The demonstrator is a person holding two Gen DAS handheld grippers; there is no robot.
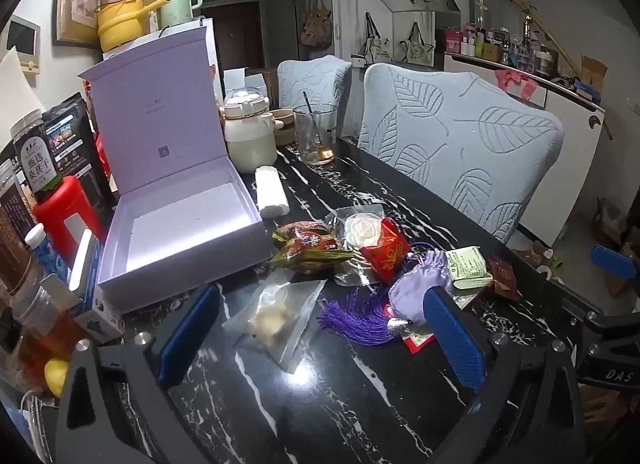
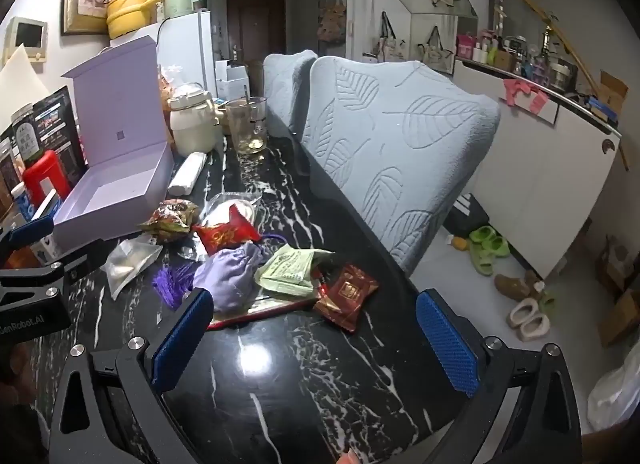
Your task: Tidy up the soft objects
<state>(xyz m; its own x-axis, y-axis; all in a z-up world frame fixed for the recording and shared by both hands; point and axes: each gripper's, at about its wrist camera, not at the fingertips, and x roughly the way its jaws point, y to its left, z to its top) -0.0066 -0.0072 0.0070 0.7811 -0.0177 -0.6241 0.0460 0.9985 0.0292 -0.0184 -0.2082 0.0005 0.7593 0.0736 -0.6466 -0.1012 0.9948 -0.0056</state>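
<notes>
left claw (image 1: 320,328): wide open, nothing in it, hanging tilted down over the black marble bench (image 1: 360,404). A clear plastic packet (image 1: 276,316) lies flat on the bench between its blue pads.
right claw (image 2: 316,328): also spread wide and empty, over a bare shiny bit of the bench, just short of the pile.
lavender box (image 1: 180,232): open, lid standing up at the back, inside looks empty. Sits at the left of the bench, just beside the pile.
soft stuff: all loose in a heap mid-bench, none in the box.
purple pouch (image 2: 232,272): crumpled satin with a purple tassel (image 2: 174,280) fanned out to its left, resting on a red-edged card.
red sachet (image 2: 224,236): gold print, leaning on a bagged white flower thing (image 1: 362,230).
green-brown snack wrapper (image 1: 308,248): closest to the box, nearly touching its front corner.
pale green packet (image 2: 292,268): right beside the pouch.
dark red packet (image 2: 346,296): nearest the right claw.
background: glass cup (image 1: 316,136) and cream pot (image 1: 248,136) at the far end, grey leaf-pattern chairs (image 1: 460,144) along the bench edge.
</notes>
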